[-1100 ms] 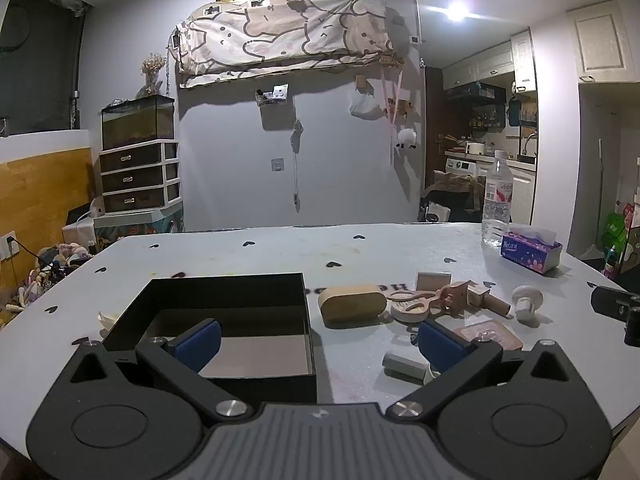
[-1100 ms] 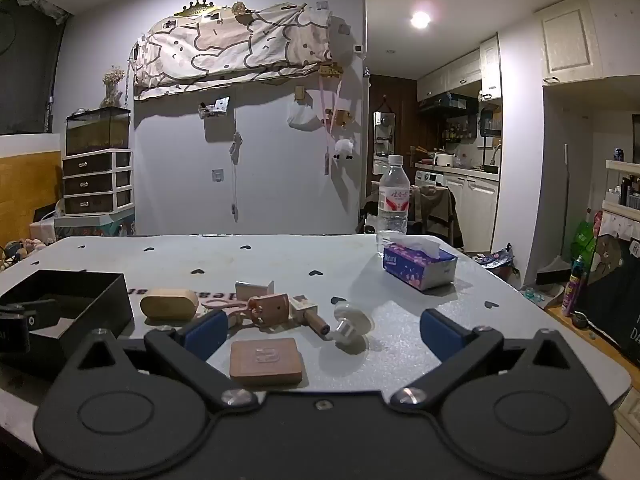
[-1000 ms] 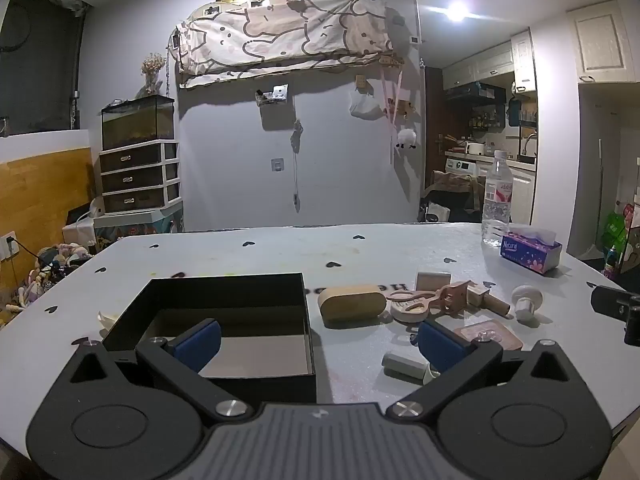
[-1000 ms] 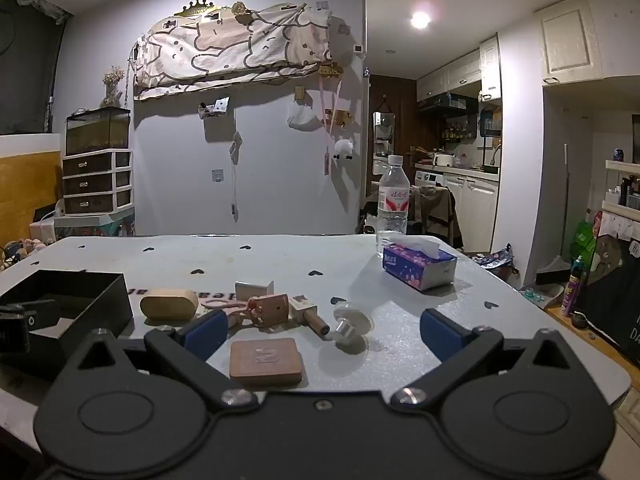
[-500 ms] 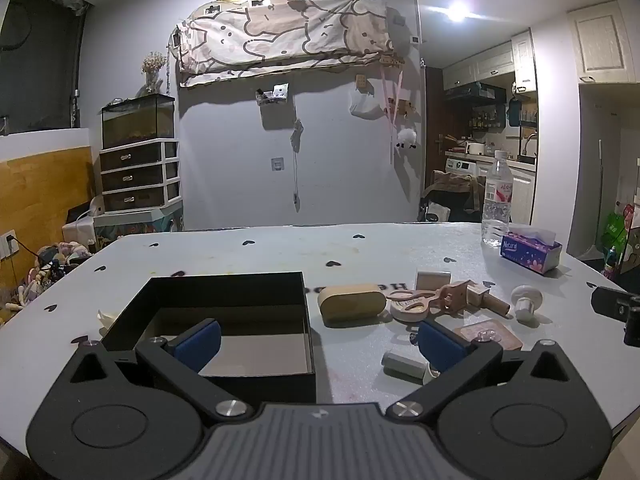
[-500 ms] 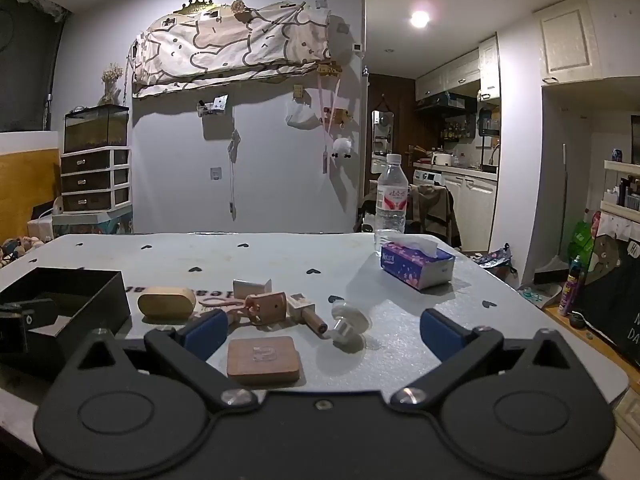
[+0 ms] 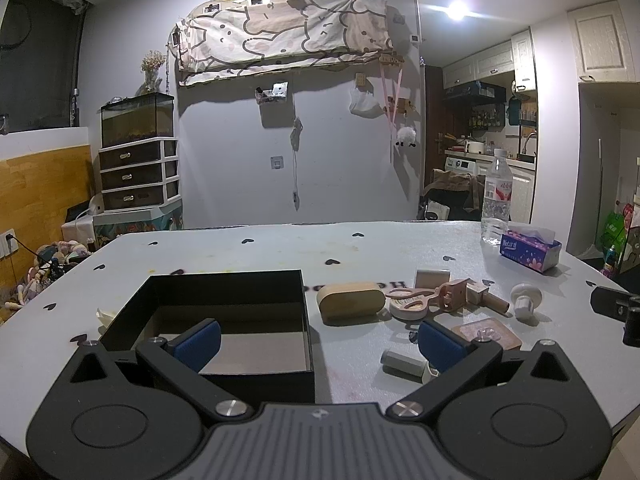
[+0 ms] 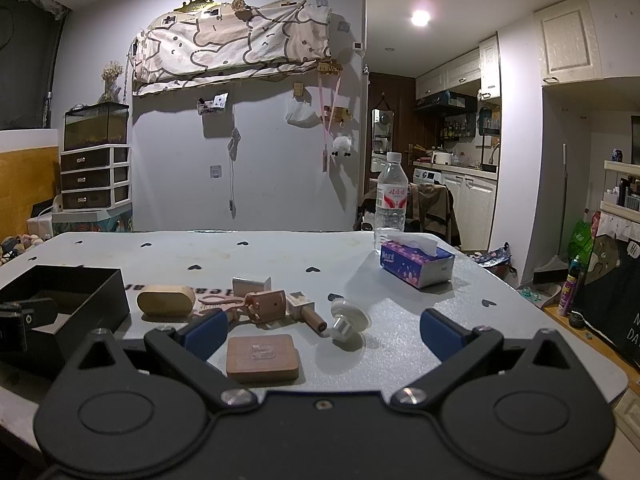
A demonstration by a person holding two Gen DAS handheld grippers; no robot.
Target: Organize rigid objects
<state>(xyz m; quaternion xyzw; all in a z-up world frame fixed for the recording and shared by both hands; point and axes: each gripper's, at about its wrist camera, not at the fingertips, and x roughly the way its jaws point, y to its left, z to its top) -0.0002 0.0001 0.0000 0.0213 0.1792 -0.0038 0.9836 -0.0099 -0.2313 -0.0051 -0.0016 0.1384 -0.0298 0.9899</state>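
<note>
Left gripper (image 7: 319, 339) hung over the near edge of the table (image 7: 260, 248), jaws spread wide, nothing between them. Its left finger sat over the open black box (image 7: 224, 312); its right finger stood just beside a small grey cylinder (image 7: 402, 362). Right gripper (image 8: 322, 330) was also at the near edge, jaws spread and holding nothing, with a square wooden block (image 8: 262, 358) lying between its fingers.

Loose items lay in a cluster right of the box: an oval wooden case (image 7: 350, 302), pink scissors (image 7: 412, 300), a pink piece (image 8: 266, 305), a grey wedge (image 8: 251, 285), a wooden peg (image 8: 308, 314) and a white knob (image 8: 348, 322). Far right stood a water bottle (image 8: 392, 204) and tissue box (image 8: 416, 262).
</note>
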